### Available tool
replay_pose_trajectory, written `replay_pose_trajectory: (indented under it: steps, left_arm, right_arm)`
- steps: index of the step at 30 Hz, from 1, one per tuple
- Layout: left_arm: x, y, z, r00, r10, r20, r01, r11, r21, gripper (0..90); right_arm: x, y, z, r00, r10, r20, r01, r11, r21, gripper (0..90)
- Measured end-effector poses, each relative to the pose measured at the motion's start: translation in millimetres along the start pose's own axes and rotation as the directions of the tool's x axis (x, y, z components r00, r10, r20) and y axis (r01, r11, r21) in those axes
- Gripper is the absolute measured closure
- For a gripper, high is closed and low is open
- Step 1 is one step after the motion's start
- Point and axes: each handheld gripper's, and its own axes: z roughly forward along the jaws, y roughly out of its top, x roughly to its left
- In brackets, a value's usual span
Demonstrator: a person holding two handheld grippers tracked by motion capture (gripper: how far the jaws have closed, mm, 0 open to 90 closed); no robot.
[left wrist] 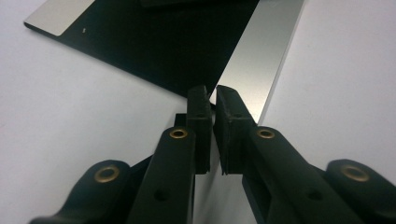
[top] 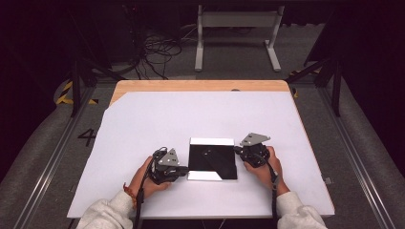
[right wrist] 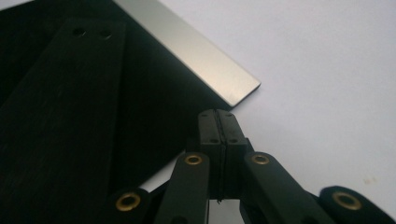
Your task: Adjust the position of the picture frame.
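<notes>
Flanking black panel [top: 212, 161]: left gripper [top: 184, 168], right gripper [top: 237, 150] at edges.

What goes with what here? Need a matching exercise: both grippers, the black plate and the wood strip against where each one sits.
Things:
1. left gripper
2. right gripper
3. black square plate with silver end strips
4. bare wooden strip of tabletop

Places:
a. along the far edge, beyond the white sheet
b. by the plate's far right corner, jaws together
c. at the plate's near left corner
d. flat on the white sheet, between the two grippers

Pairs: 1-c, 2-b, 3-d, 4-a
</notes>
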Motion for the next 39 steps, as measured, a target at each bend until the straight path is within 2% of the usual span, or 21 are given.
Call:
replay_pose_trajectory:
  steps: [1,2,6,10,17,24,28,34,39]
  left_arm:
    - [-0.9,0.0,-2.1,0.9999,0.007,-0.015,-0.007,1.0,-0.006,84.0]
    - [-2.6,-0.1,-5.7,0.9997,0.004,-0.025,-0.005,0.9998,-0.022,82.7]
    - [-5.7,-2.0,-9.9,0.9985,0.009,-0.055,-0.01,0.9996,-0.025,79.5]
    - [-7.4,-7.3,-16.1,0.9967,0.009,-0.081,-0.012,0.9993,-0.034,72.8]
    - [-11.6,-20.8,-30.5,0.9928,-0.019,-0.118,0.012,0.9982,-0.059,57.0]
    - [-16.8,-32.2,-41.4,0.9874,-0.039,-0.154,0.028,0.9971,-0.071,47.7]
    - [-17.4,-41.0,-45.9,0.9803,-0.075,-0.183,0.064,0.9957,-0.068,41.6]
    - [-16.4,-53.1,-57.1,0.9734,-0.129,-0.19,0.112,0.9888,-0.098,33.9]
    - [-15.1,-62.0,-64.7,0.9687,-0.154,-0.194,0.137,0.9855,-0.101,27.9]
  right_arm:
    - [0.0,0.0,0.0,1.0,0.0,0.0,0.0,1.0,0.0,90.0]
    - [-0.7,-3.0,-7.0,0.9998,0.006,-0.016,-0.006,1.0,-0.007,90.0]
    - [-1.9,-5.0,-16.5,0.999,0.019,-0.04,-0.019,1.0,-0.018,90.0]
    - [4.3,-8.8,-25.1,0.9976,-0.008,-0.068,0.008,1.0,-0.002,90.0]
    - [11.9,-18.2,-43.6,0.9946,-0.026,-0.101,0.027,1.0,0.007,88.6]
    - [15.0,-28.6,-57.7,0.9922,-0.025,-0.122,0.028,0.999,0.018,85.9]
    - [15.3,-30.6,-62.2,0.9903,-0.024,-0.137,0.028,0.999,0.028,82.1]
    - [20.6,-33.9,-65.6,0.983,-0.033,-0.18,0.045,0.997,0.061,78.4]
    - [30.0,-31.9,-67.9,0.9736,-0.04,-0.225,0.061,0.994,0.087,78.1]
